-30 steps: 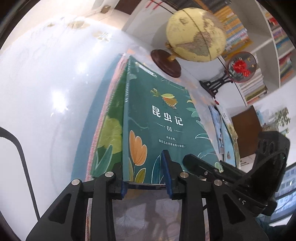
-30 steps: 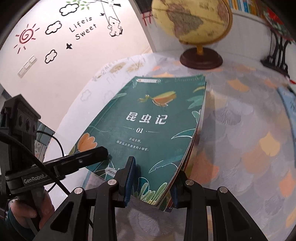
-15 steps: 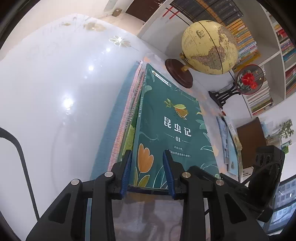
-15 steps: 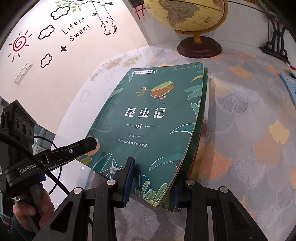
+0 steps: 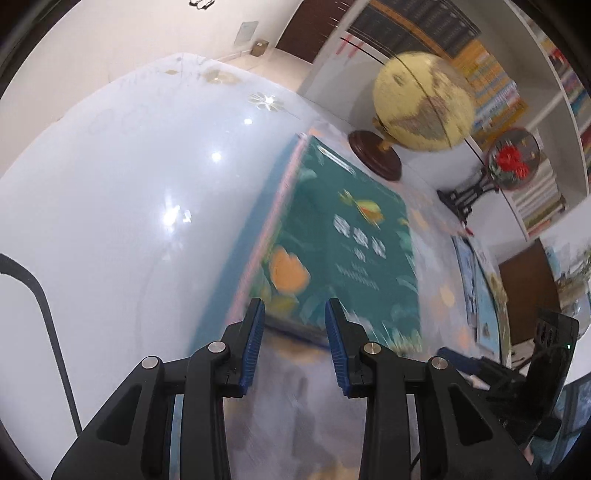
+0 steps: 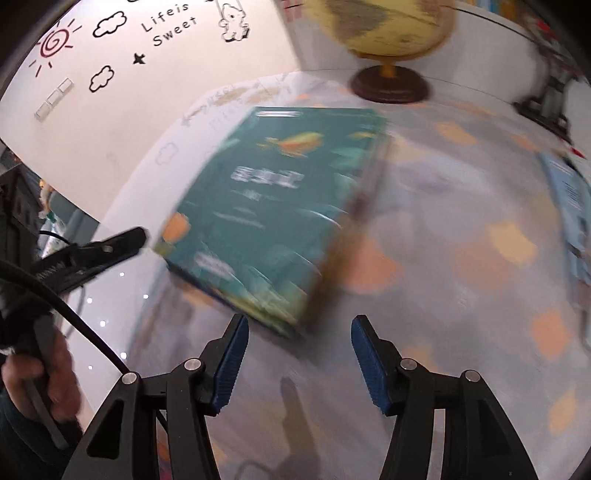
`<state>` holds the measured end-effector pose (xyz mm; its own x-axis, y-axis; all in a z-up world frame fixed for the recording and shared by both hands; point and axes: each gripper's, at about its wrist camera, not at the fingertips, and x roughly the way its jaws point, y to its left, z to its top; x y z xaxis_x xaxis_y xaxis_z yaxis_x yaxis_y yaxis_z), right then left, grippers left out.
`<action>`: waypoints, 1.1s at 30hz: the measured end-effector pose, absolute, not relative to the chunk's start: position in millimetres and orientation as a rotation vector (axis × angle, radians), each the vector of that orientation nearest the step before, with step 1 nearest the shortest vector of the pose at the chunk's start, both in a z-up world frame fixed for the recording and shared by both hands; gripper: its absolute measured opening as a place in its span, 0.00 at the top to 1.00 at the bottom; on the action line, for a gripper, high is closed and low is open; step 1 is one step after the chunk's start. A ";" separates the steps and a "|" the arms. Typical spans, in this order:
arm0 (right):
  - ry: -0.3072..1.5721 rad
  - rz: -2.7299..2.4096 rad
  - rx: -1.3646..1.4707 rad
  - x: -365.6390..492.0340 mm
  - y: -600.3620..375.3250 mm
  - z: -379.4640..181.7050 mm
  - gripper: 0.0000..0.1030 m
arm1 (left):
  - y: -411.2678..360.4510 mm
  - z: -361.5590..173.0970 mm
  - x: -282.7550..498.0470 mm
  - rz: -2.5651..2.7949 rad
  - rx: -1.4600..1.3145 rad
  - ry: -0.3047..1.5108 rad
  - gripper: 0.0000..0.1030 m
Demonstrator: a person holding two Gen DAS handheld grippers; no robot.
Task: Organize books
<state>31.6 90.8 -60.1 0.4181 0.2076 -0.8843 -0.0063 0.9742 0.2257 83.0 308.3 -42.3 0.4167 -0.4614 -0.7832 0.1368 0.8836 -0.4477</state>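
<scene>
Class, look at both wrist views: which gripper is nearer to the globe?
Neither clearly. Left gripper and right gripper both sit at the green book's near edge, the globe beyond its far end.

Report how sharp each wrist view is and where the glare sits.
Left wrist: green book and globe smeared by motion, bright glare spots on the white table. Right wrist: book and patterned tablecloth heavily blurred, wall writing sharper, small glints at left.
</scene>
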 end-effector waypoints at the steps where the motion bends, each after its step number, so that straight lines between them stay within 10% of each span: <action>1: 1.132 0.117 0.200 20.3 78.3 -59.0 0.45 | 303.0 -40.3 75.4 -0.382 -0.334 1.082 0.65; 4: 1.137 0.067 0.250 -15.2 29.6 -58.2 0.45 | 278.7 -35.1 39.6 -0.332 -0.318 1.096 0.19; 22: 1.123 0.047 0.361 -143.1 -232.9 -49.6 0.44 | 56.8 14.3 -160.5 -0.292 -0.144 1.058 0.18; 33: 1.044 0.096 0.436 -209.6 -297.1 -11.4 0.40 | 51.4 19.3 -329.6 -0.091 -0.223 0.954 0.18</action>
